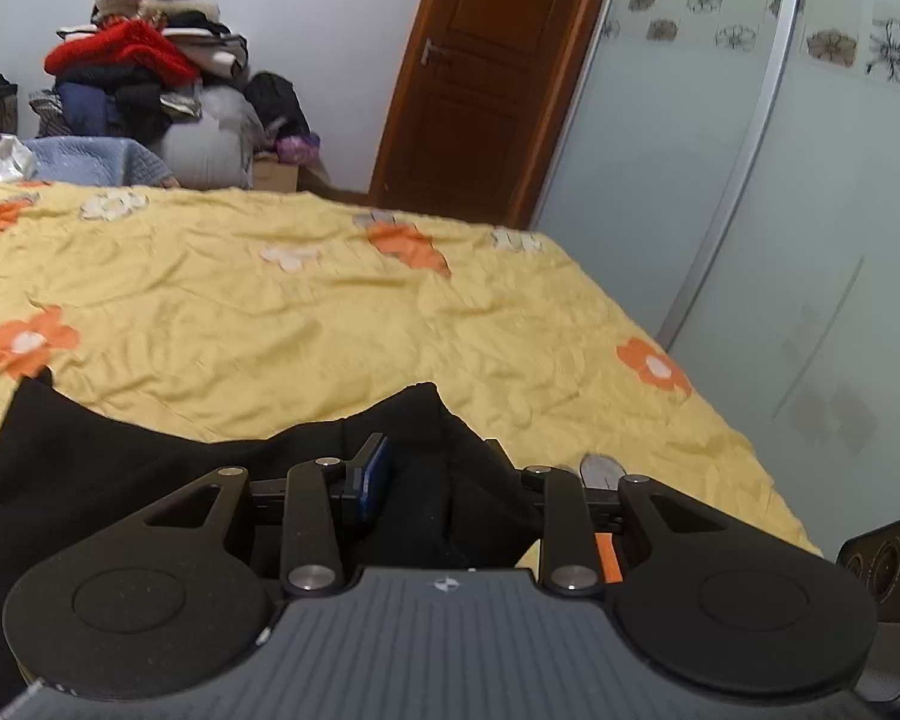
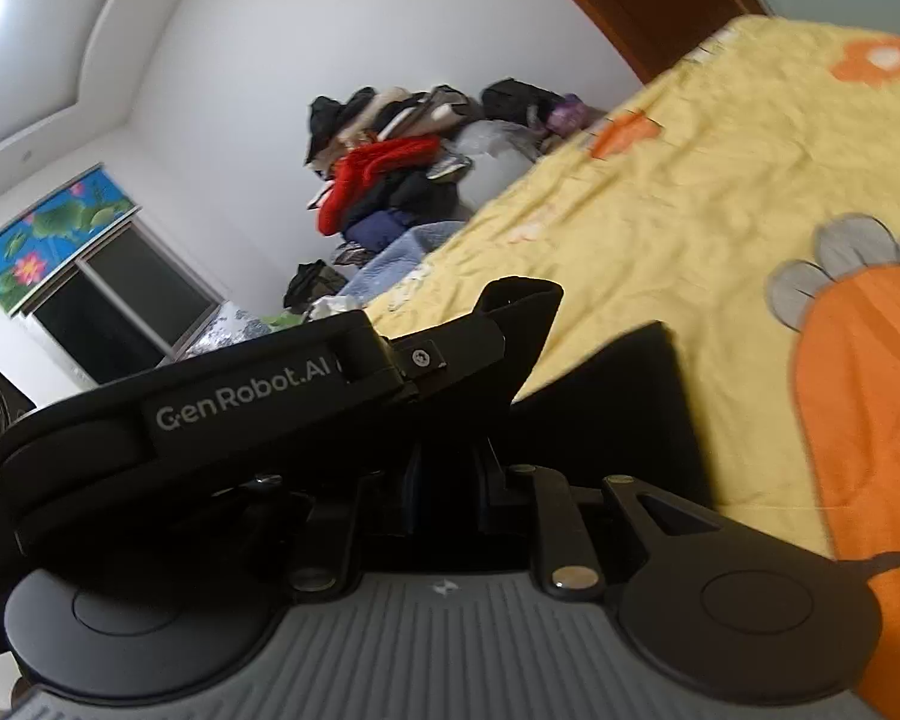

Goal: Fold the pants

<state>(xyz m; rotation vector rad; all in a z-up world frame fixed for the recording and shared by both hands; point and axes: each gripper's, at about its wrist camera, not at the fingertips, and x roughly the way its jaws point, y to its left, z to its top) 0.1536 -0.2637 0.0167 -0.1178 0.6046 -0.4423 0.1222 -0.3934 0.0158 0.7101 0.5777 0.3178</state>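
Jaws over black pants (image 1: 150,468) on yellow floral bedspread (image 1: 270,300); cluttered bedroom.

Left hand-held gripper (image 1: 432,480) tilted downward, jaws partly apart; right hand-held gripper (image 2: 444,498) rolled sideways, jaws narrow.

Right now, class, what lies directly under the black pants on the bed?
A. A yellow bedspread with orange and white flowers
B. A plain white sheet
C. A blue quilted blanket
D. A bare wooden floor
A: the black pants lie on a yellow bedspread printed with orange and white flowers, seen in both wrist views.
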